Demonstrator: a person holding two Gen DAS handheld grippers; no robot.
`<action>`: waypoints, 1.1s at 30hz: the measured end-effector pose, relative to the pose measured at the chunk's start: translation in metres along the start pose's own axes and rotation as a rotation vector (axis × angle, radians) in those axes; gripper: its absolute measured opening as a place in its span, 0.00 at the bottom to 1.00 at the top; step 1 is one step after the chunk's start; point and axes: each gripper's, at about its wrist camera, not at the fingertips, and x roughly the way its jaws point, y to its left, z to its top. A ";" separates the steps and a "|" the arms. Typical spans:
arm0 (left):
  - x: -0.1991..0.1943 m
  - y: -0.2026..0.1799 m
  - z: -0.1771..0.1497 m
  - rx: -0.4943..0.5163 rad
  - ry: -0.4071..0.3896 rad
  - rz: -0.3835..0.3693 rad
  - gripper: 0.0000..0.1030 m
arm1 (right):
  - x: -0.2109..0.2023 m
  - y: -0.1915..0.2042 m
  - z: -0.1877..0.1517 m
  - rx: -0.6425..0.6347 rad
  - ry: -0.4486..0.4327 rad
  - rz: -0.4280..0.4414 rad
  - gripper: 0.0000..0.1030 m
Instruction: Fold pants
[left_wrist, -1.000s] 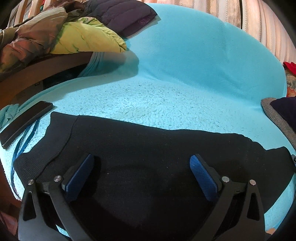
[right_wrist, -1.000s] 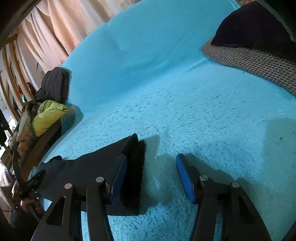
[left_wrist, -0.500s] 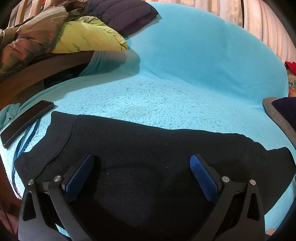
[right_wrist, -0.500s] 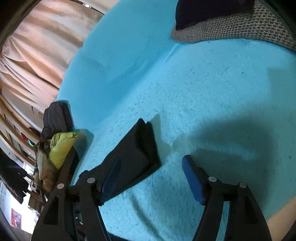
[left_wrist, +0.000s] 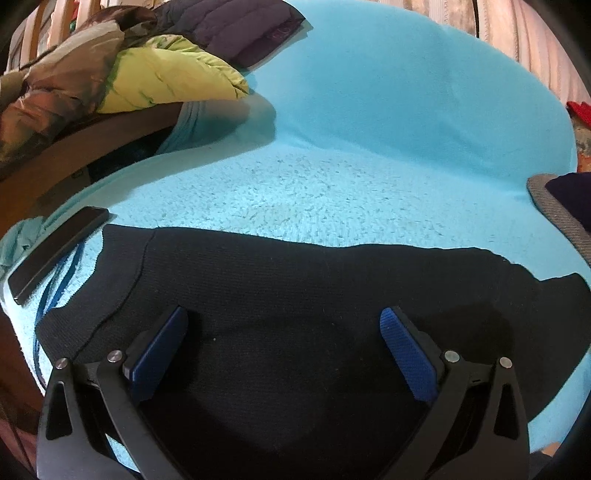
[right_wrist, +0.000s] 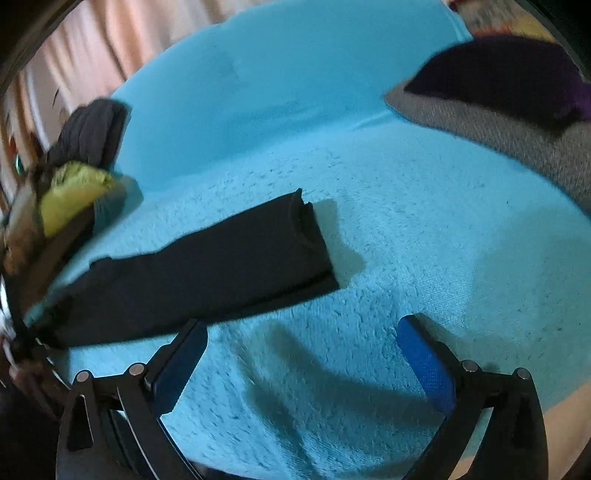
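Black knit pants (left_wrist: 295, 295) lie flat on a turquoise blanket (left_wrist: 332, 192), folded lengthwise into a long strip; in the right wrist view the pants (right_wrist: 207, 266) run from lower left to their leg ends near the middle. My left gripper (left_wrist: 282, 325) is open and empty, hovering over the pants near the waist end. My right gripper (right_wrist: 301, 336) is open and empty, above bare blanket (right_wrist: 406, 221), in front of and apart from the leg ends.
A black phone (left_wrist: 55, 251) and a blue cord (left_wrist: 55, 295) lie left of the pants. Jackets, yellow-green (left_wrist: 166, 81) and dark (left_wrist: 236, 26), pile at the back left. A grey cushion with a dark pillow (right_wrist: 517, 96) lies at the right.
My right gripper has pulled back and away from the leg ends, which now lie farther ahead of it. The left gripper has hardly moved.
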 end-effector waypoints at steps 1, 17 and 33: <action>-0.002 0.002 0.001 -0.006 0.002 -0.014 1.00 | -0.001 0.003 0.000 -0.036 0.013 -0.005 1.00; -0.038 0.043 -0.012 -0.166 0.006 -0.071 1.00 | 0.020 0.038 0.019 -0.203 -0.011 0.061 0.43; -0.032 0.035 -0.013 -0.121 0.014 0.002 1.00 | 0.041 0.082 0.027 -0.266 0.013 0.049 0.64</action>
